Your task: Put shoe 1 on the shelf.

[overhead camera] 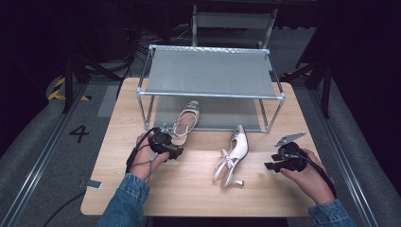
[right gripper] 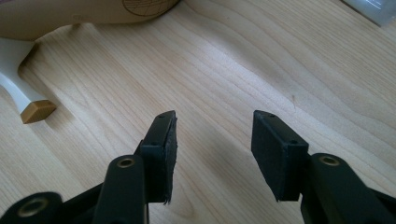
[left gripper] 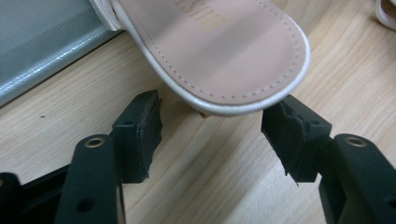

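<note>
Heel tip (right gripper: 38, 111) beside right fingers (right gripper: 163, 140)

On the desk (overhead camera: 198, 189), 1 shoe (overhead camera: 185, 124) lies half under the rack (overhead camera: 210, 73); the other shoe (overhead camera: 231, 156) lies to its right, in front.

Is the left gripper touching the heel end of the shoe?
Cannot tell: in the left gripper view, the left gripper has open jaws flanking the shoe, but no plain gap or contact.
</note>
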